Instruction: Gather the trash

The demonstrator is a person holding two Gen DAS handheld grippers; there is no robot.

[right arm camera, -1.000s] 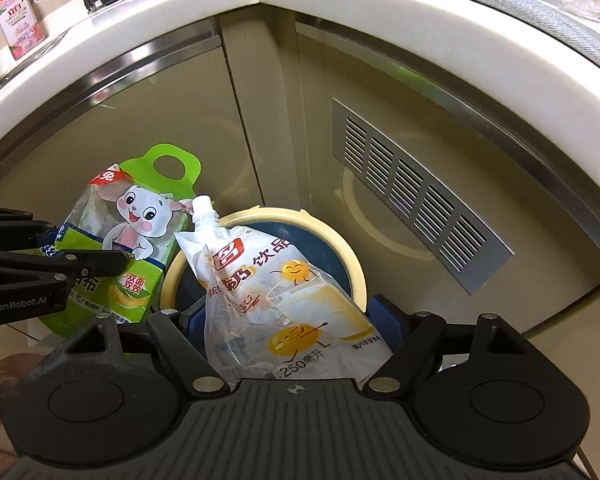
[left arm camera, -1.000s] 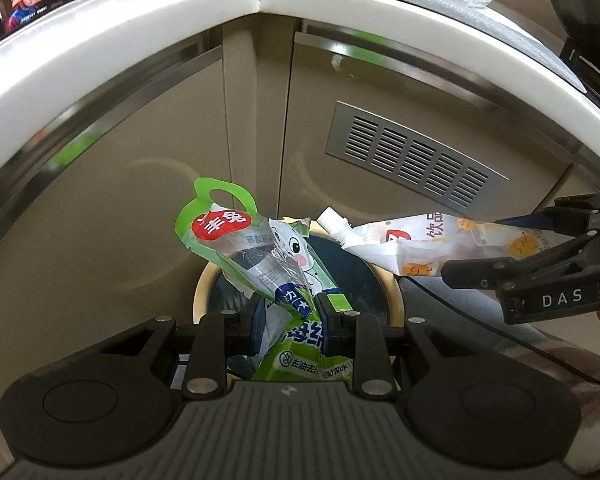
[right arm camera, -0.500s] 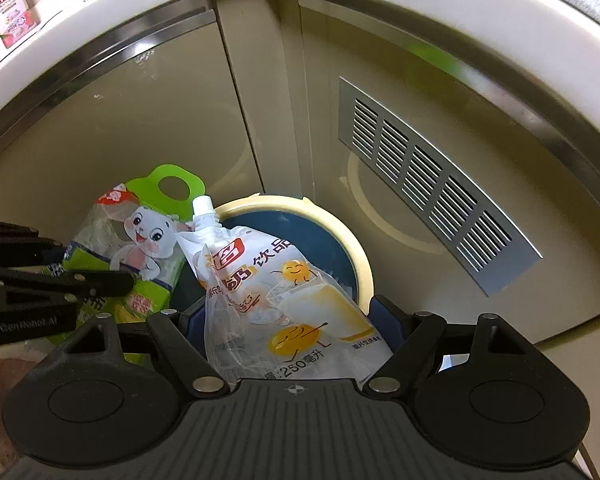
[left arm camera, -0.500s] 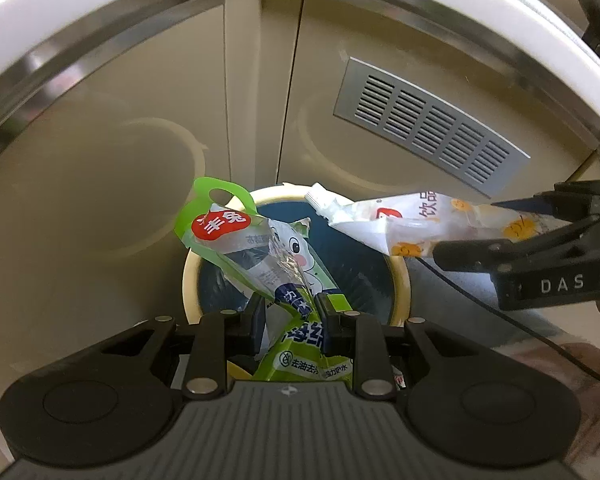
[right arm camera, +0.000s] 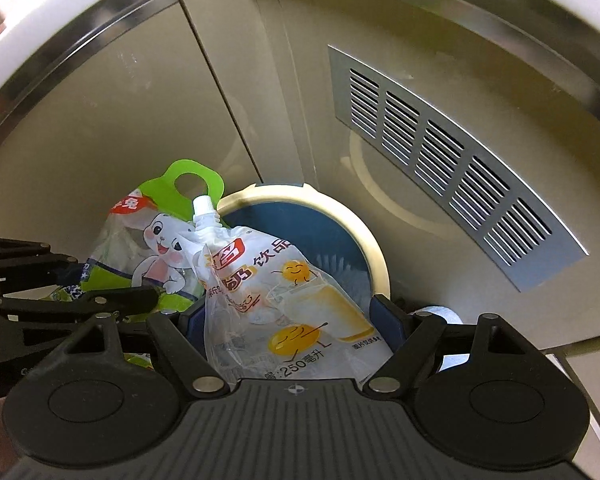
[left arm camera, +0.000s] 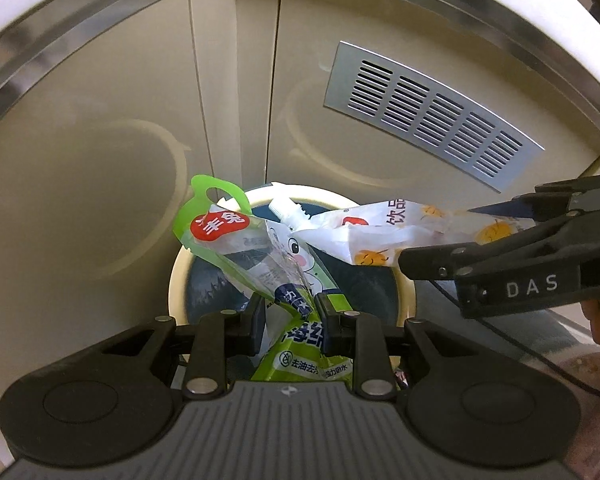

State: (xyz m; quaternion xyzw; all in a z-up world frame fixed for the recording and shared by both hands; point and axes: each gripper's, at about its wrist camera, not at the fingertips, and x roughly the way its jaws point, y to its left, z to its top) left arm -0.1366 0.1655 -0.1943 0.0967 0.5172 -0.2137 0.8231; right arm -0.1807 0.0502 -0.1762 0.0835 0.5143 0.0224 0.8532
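A round bin [left arm camera: 178, 276] with a cream rim and dark blue inside stands on the floor against beige cabinets; it also shows in the right wrist view [right arm camera: 376, 252]. My left gripper [left arm camera: 291, 308] is shut on a green rabbit-print bag [left arm camera: 236, 236] and holds it over the bin's mouth. My right gripper [right arm camera: 284, 320] is shut on a white spouted drink pouch [right arm camera: 276, 292], also over the bin. The pouch [left arm camera: 384, 232] crosses the bag's top in the left wrist view. The bag [right arm camera: 156, 240] sits left of the pouch in the right wrist view.
Beige cabinet doors with a metal vent grille [left arm camera: 428, 116] stand behind the bin under a white counter edge [right arm camera: 80, 12]. A black cable [left arm camera: 520, 344] runs over the floor at right. The other gripper's body [left arm camera: 512, 272] reaches in from the right.
Both grippers have moved down and closer to the bin with their packages still held. The counter top has slid out of view above.
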